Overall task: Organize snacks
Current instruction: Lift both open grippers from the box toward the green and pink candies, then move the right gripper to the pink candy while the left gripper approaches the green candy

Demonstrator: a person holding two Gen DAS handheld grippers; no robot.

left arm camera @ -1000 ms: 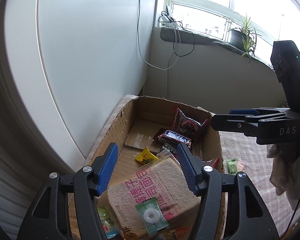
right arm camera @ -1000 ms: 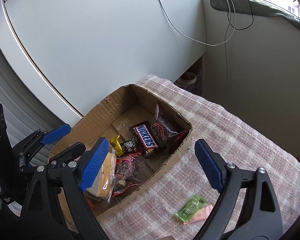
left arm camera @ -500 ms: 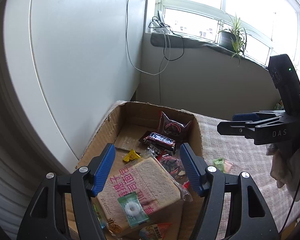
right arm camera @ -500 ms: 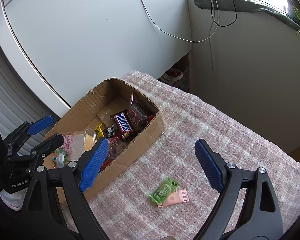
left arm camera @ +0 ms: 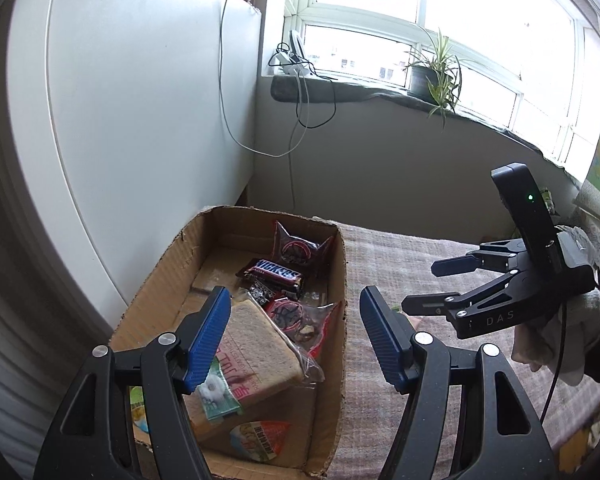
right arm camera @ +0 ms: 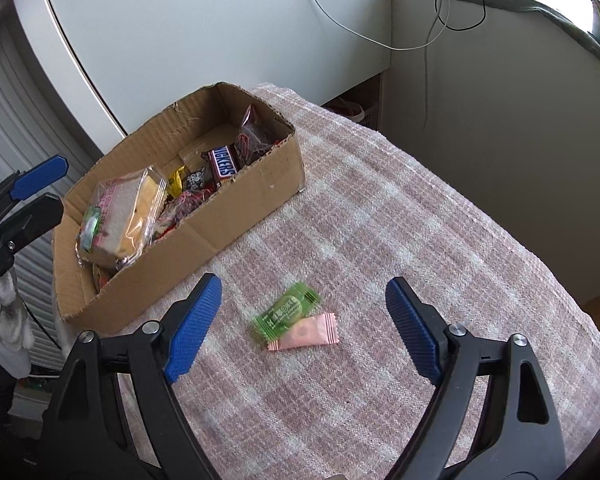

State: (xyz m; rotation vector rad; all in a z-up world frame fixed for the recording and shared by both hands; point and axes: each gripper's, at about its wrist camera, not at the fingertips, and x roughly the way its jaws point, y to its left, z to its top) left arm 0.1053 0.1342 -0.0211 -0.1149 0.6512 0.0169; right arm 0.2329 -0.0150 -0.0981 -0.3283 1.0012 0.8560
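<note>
A cardboard box (right arm camera: 220, 216) stands on a pink checked cloth (right arm camera: 400, 220). It holds a Snickers bar (right arm camera: 224, 162), a wrapped sandwich cake (right arm camera: 124, 208) and dark red packets (left arm camera: 296, 246). A green candy (right arm camera: 288, 312) and a pink candy (right arm camera: 306, 332) lie side by side on the cloth, outside the box. My right gripper (right arm camera: 304, 324) hangs over these two with its jaws closing; both candies lie between the fingers, untouched by the pads. My left gripper (left arm camera: 294, 336) is open and empty above the right wall of the box (left arm camera: 344, 280).
A white cabinet panel (left arm camera: 140, 120) rises right behind the box. Cables (left arm camera: 300, 112) hang from a window sill that carries a potted plant (left arm camera: 432, 76). The cloth-covered table drops off at its right edge (right arm camera: 572, 292). A person's cloth-wrapped hand (left arm camera: 560, 344) holds the right gripper.
My right gripper has swung from above the box out over the two candies, sunk a little, and its jaws have narrowed. The left gripper has drawn back and shifted right along the box.
</note>
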